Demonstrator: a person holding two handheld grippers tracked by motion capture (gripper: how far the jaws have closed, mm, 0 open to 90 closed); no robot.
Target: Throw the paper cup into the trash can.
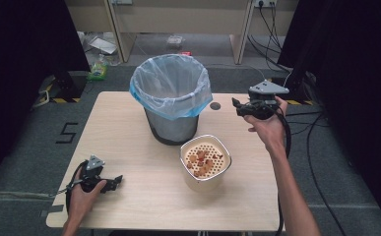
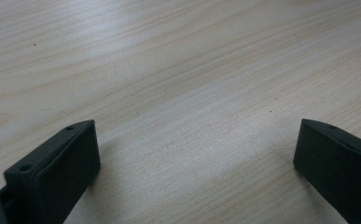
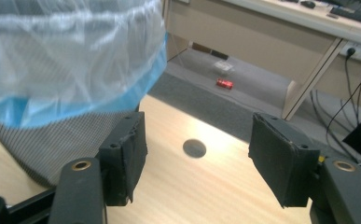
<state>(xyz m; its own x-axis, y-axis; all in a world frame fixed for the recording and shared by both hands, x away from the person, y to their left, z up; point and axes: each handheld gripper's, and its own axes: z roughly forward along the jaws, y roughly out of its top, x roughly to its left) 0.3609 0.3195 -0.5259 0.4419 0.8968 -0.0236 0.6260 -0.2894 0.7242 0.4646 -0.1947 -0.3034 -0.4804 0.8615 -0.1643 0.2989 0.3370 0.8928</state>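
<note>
The left gripper [image 1: 115, 181] is held low at the table's [image 1: 129, 206] near left corner, jaws spread; the right gripper [image 1: 237, 106] is raised near the far right edge, jaws spread, beside the lined bin [image 1: 171, 98]

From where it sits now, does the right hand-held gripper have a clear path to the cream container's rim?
Probably yes: the right hand-held gripper is open, and bare table lies between it and the cream container; the bin stands aside.
</note>
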